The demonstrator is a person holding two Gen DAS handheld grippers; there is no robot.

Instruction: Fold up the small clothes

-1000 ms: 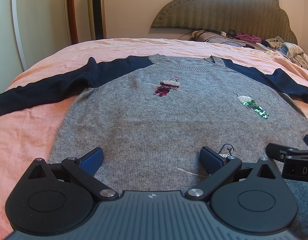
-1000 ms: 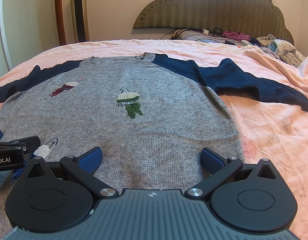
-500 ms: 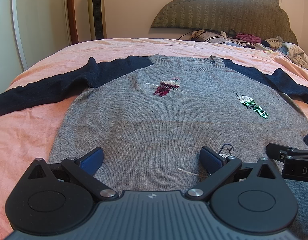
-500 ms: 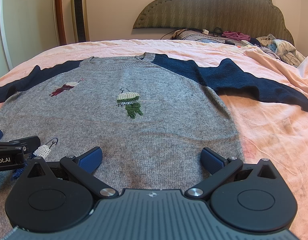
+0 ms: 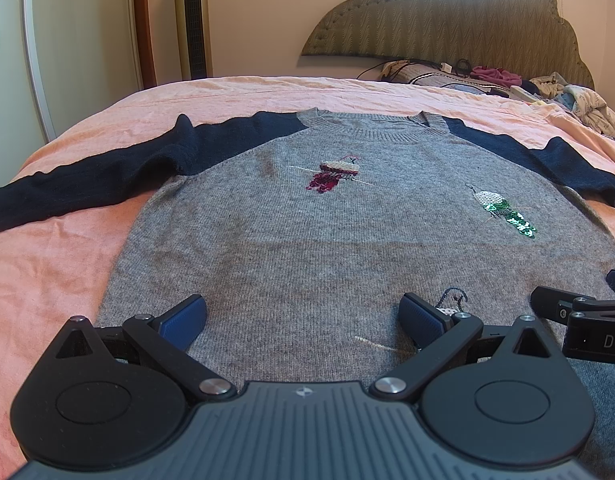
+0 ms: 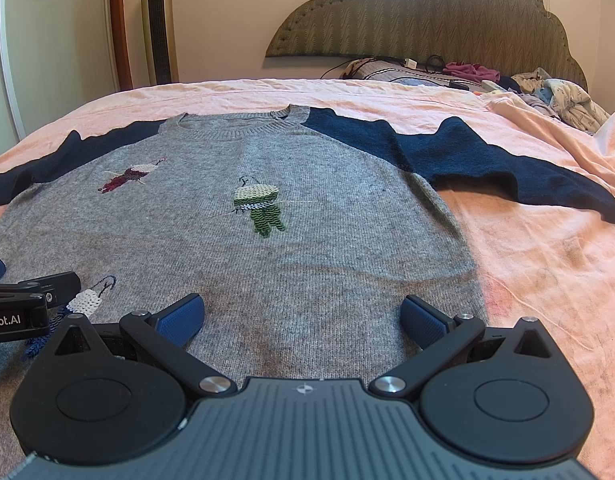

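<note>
Your left gripper has its blue fingers spread wide with nothing between them, low over the hem end of the grey sweater. Your right gripper is the same: fingers spread apart and empty, over the hem on the other side, with the left tool's tip just beside it at the frame's edge.

Nothing has changed over the last second. Both views match the earlier ones, the fingers are no closer together, and the knit shows no new crease. So the fold has not begun, and I judge you are paused before the first grasp.

The sweater lies flat and face up on the pink bed sheet, sequin motifs showing. Its long axis runs straight away from you: hem nearest the fingers, ribbed neckline pointing toward the headboard. The navy sleeves cross that axis, the left sleeve running out to the left and the right sleeve out to the right, both lying on the sheet.

With the body square to you, a sleeve brought in across the chest looks the likeliest opening move.
</note>
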